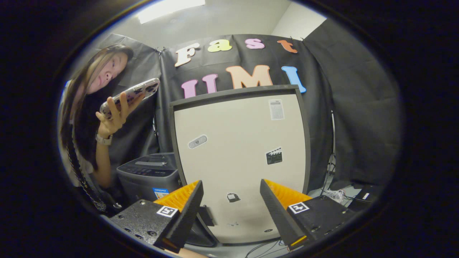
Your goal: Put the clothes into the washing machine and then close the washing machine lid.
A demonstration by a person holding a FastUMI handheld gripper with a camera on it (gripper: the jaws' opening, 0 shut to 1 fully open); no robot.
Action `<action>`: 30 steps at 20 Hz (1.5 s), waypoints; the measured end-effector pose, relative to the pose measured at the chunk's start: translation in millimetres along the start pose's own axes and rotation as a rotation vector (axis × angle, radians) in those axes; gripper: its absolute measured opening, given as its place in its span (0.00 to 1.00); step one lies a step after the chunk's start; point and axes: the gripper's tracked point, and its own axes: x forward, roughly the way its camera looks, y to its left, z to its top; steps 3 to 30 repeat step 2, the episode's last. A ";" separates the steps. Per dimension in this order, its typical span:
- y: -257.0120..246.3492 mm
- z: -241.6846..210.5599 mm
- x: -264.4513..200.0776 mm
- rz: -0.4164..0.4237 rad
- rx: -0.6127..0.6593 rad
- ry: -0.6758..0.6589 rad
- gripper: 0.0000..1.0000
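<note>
Gripper (pixel 231 200): your jaws are spread wide, nothing held between them
Lid (pixel 240 157): standing open, upright, its pale face dead ahead and just beyond your fingertips, top edge up by the booth wall
Washing machine (pixel 148 175): body sits off your left finger, beside the lid's left edge
Clothes: can't spot any from here

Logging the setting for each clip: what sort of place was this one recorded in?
Most likely a staged recording booth, not a home laundry room: black cloth walls surround a washing machine with its big lid raised. A person's hand holds a phone. The open gripper holds nothing.
</note>
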 end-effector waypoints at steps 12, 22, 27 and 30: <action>0.1 0.1 -0.1 0.000 0.000 0.001 0.96; 0.1 0.1 -0.1 0.000 0.000 0.001 0.96; 0.1 0.1 -0.1 0.000 0.000 0.001 0.96; 0.1 0.1 -0.1 0.000 0.000 0.001 0.96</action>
